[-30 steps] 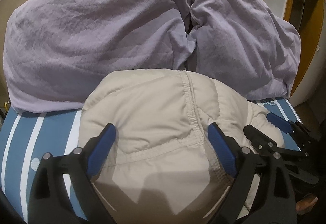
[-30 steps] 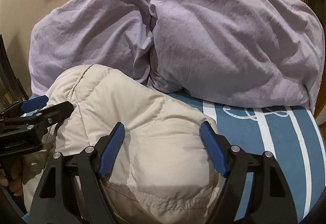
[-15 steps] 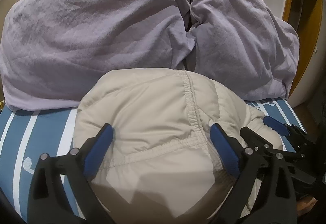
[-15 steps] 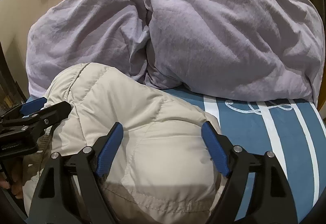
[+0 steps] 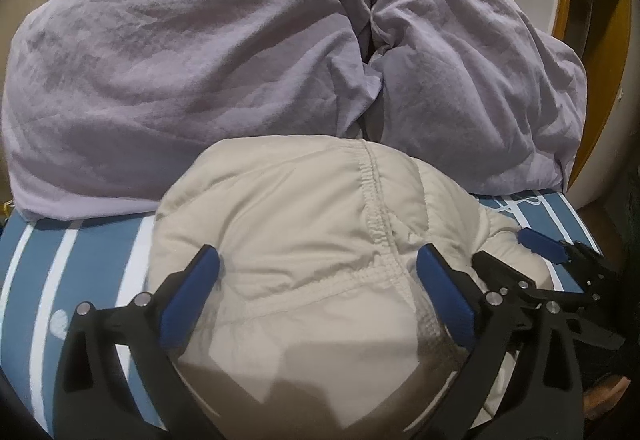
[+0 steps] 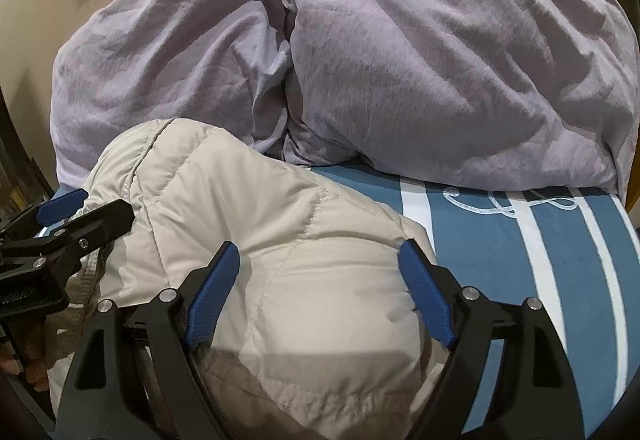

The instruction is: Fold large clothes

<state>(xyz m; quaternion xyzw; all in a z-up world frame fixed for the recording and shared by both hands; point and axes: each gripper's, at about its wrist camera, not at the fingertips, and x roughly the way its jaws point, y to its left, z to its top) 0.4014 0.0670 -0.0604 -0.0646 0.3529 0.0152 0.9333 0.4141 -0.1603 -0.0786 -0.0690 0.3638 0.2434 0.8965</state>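
My left tongs [image 5: 316, 280] sit low in the frame, spread wide over the bundled beige padded jacket [image 5: 320, 224], gripping nothing. My right tongs [image 6: 320, 280] are likewise spread over the jacket's right end, level and pointing forward; in the left view they show at lower right, close alongside. The jacket lies bunched on the blue-and-white striped bed [image 6: 500, 240], filling the lower centre. Beyond it, a rumpled lilac duvet [image 5: 192, 71] fills the upper frame, touching the jacket's far edge.

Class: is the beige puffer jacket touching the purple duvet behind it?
Cannot tell. The left wrist view shows the jacket overlapping the duvet, but no contact or gap is plain.
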